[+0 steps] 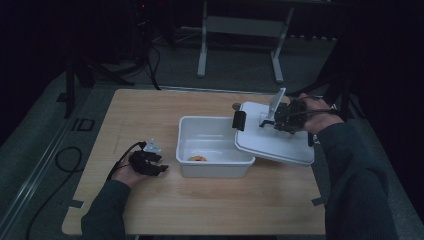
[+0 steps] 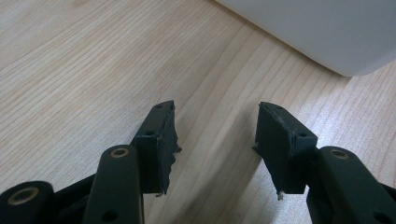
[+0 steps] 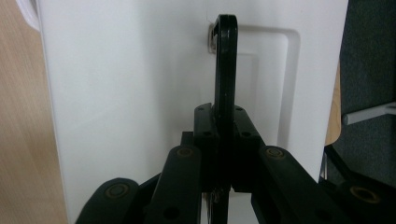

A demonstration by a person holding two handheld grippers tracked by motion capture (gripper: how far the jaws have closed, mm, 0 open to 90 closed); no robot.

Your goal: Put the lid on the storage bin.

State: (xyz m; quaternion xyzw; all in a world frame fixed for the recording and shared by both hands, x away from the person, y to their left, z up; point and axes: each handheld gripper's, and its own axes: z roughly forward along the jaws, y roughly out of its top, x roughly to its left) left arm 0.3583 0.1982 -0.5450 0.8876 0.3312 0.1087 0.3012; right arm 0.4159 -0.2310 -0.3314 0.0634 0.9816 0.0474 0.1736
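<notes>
High view: I am holding the white lid [image 1: 272, 140] by its black handle with the right gripper [image 1: 280, 120], over the bench's right half. The lid is lying tilted, its left edge overlapping the right rim of the open white bin [image 1: 214, 170] at bench centre. A small yellowish item [image 1: 197, 158] is sitting inside. The left gripper [image 1: 150, 162] is resting near the bench's left front, just beside the bin.

Left gripper view: jaws are standing apart, nothing between them; bin wall [image 2: 317, 32] ahead to the right.

Right gripper view: jaws are clenching the handle [image 3: 226, 60], which is running straight away from me. Judgement: the bin lies left of the lid, so closing calls for a leftward carry.
</notes>
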